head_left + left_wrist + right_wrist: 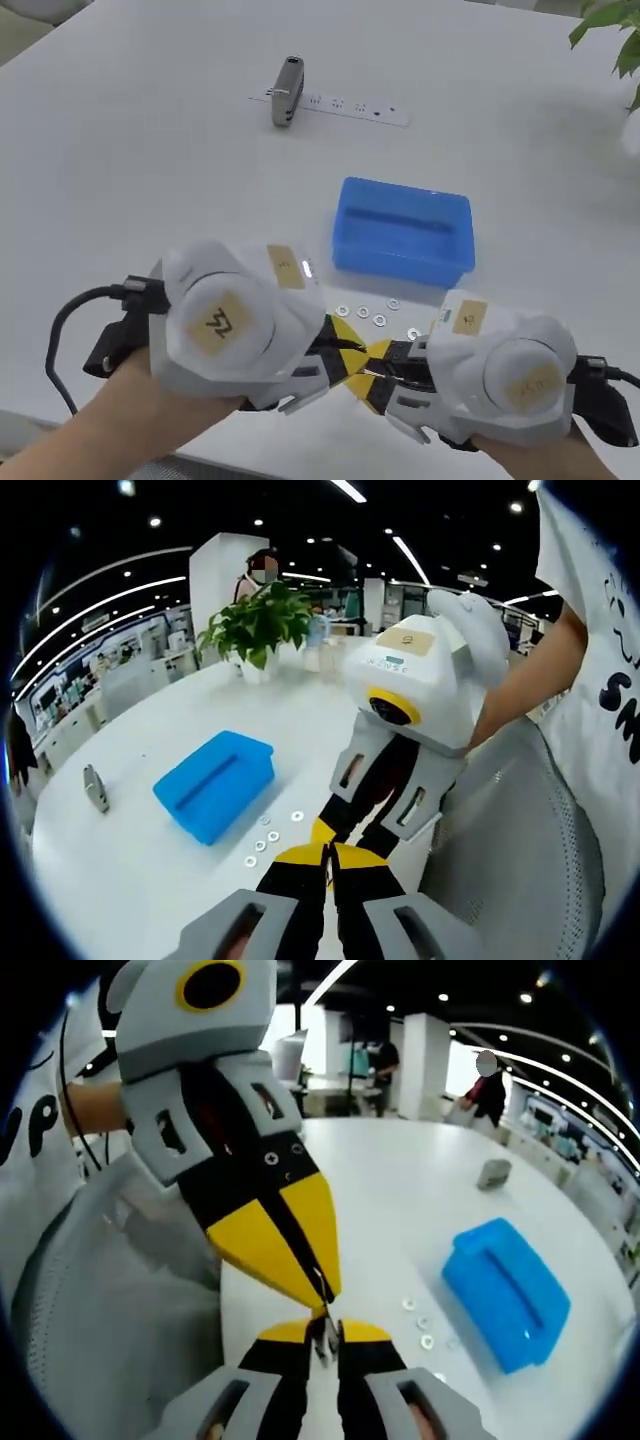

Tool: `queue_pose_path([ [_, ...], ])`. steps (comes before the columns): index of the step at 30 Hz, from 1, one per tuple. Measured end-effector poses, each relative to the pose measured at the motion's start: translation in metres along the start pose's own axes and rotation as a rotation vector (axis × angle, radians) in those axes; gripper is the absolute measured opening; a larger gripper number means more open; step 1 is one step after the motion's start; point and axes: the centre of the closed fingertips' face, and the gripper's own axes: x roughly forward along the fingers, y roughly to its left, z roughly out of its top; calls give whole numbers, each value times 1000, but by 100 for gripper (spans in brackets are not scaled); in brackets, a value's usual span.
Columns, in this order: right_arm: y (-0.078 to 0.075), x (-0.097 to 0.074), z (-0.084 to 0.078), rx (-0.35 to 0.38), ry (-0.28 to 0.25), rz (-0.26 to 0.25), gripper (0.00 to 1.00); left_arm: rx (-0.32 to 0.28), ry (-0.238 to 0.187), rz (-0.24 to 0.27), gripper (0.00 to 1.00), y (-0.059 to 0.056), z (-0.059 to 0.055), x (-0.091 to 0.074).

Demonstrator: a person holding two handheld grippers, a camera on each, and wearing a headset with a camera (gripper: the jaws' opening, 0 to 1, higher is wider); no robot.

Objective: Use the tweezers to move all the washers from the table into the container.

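Head view: five washers [379,320], one blue container [404,228]

Table [150,120]: white, broad and matte; a white power strip [345,104] lies flat on its far part.
Plant [258,623]: green and leafy, at the table's edge.
Ceiling [250,510]: dark, with long light strips [348,490] and small round spots.
Pillar [215,580]: white, square, behind the plant.
Chair [520,850]: grey mesh, seemingly a seat back, beside the table.
Far room: open, brightly lit hall.

Washers [379,320] beside blue container [400,262]
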Motion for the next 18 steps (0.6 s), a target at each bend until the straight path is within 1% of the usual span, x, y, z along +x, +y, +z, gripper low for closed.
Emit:
queue_pose_path([
  [2, -1, -1, 0, 8, 3, -1, 6, 31, 8, 0, 0, -1, 0, 0],
  [4, -1, -3, 0, 12, -1, -1, 6, 84, 27, -3, 0, -2, 0, 0],
  [5, -2, -4, 0, 11, 0, -1, 7, 95, 32, -6, 0, -2, 0, 0],
  [6, -2, -4, -1, 10, 3, -2, 7, 119, 43, -12, 0, -3, 0, 0],
  [8, -2, -5, -2, 9, 3, 1, 6, 144, 49, -12, 0, -3, 1, 2],
  [12, -2, -5, -3, -10, 4, -5, 5, 160, 54, -17, 0, -2, 2, 3],
  [14, -4, -6, -4, -3, -5, -22, 4, 179, 50, 0, 0, 1, 3, 5],
  [16, -5, -7, -4, 3, -12, -30, 3, 162, 35, 18, 0, 3, 4, 7],
  [18, -7, -8, -4, 7, -17, -45, 3, 130, 14, 35, 0, 5, 4, 8],
])
